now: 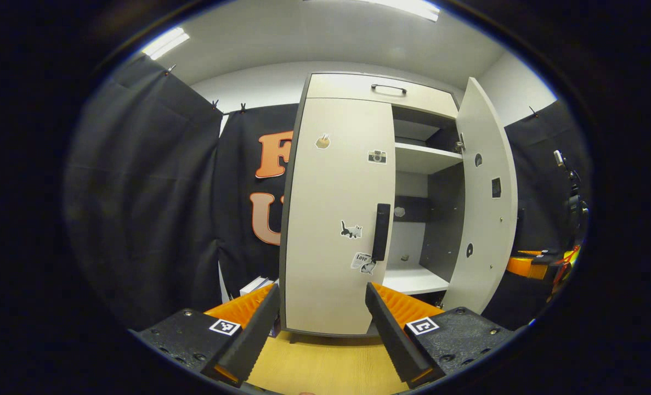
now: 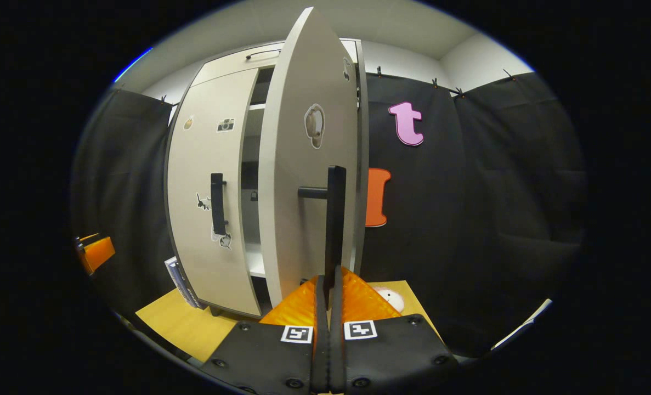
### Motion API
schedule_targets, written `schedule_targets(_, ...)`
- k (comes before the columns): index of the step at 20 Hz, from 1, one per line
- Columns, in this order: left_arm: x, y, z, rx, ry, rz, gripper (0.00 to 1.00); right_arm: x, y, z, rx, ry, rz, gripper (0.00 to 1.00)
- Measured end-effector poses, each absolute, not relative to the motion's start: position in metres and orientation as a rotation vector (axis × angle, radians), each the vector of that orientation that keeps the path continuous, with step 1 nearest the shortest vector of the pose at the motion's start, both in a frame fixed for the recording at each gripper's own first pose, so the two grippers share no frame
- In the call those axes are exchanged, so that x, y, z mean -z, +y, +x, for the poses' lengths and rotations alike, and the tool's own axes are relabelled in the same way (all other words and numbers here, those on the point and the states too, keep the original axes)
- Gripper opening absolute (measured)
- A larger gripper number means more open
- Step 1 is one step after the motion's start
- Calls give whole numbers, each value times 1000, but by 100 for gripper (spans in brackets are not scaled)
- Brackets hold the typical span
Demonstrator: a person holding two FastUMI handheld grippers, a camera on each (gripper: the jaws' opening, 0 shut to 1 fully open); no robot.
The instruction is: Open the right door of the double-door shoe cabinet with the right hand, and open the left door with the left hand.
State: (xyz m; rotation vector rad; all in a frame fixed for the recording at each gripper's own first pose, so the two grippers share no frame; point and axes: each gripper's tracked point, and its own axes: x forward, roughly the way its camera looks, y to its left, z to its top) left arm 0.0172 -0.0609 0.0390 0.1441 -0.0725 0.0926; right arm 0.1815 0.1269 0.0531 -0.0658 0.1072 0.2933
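On the wooden worktop (image 1: 325, 362) stands the double-door shoe cabinet (image 1: 358, 93), the landmark here. Its right door (image 2: 309, 181) is swung out well clear of the cabinet front, baring the shelves (image 1: 426, 159) behind it. The right tool (image 2: 329, 285) has its fingers brought together on the lower end of that door's upright black handle (image 2: 335, 219), which runs up from between them. The cabinet's left door (image 1: 336, 219) lies flat and closed, its black handle (image 1: 380, 232) near the inner edge among small stickers. The left tool (image 1: 322, 296) hangs in front of that closed door with fingers spread wide, holding nothing, apart from the handle.
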Motion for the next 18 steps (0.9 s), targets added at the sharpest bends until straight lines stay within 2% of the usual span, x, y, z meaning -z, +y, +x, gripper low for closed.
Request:
schedule_targets(3,-46,-65,22,-111,-83,139,92,-53,119,184,-286,105,-71,8)
schedule_targets(4,-46,-68,23,-112,-86,135,95,-53,116,184,-283,106,-74,12)
schedule_targets(5,-46,-71,25,-110,-87,129,94,-53,114,185,-281,106,-73,8)
schedule_targets(8,-50,-82,33,-106,-94,129,95,-53,110,187,-276,104,-58,8)
schedule_targets(9,-54,-86,37,-105,-101,138,95,-54,107,188,-272,102,-56,12)
schedule_targets(10,-56,-90,41,-103,-106,147,97,-54,104,189,-267,101,-55,12)
schedule_targets(11,-56,-95,45,-99,-103,154,94,-55,100,191,-258,102,-52,8)
schedule_targets(14,-59,-112,55,-79,-102,171,95,-54,84,195,-186,109,-34,7)
schedule_targets(18,-57,-132,76,-66,-98,183,94,-55,86,189,-215,107,2,8)
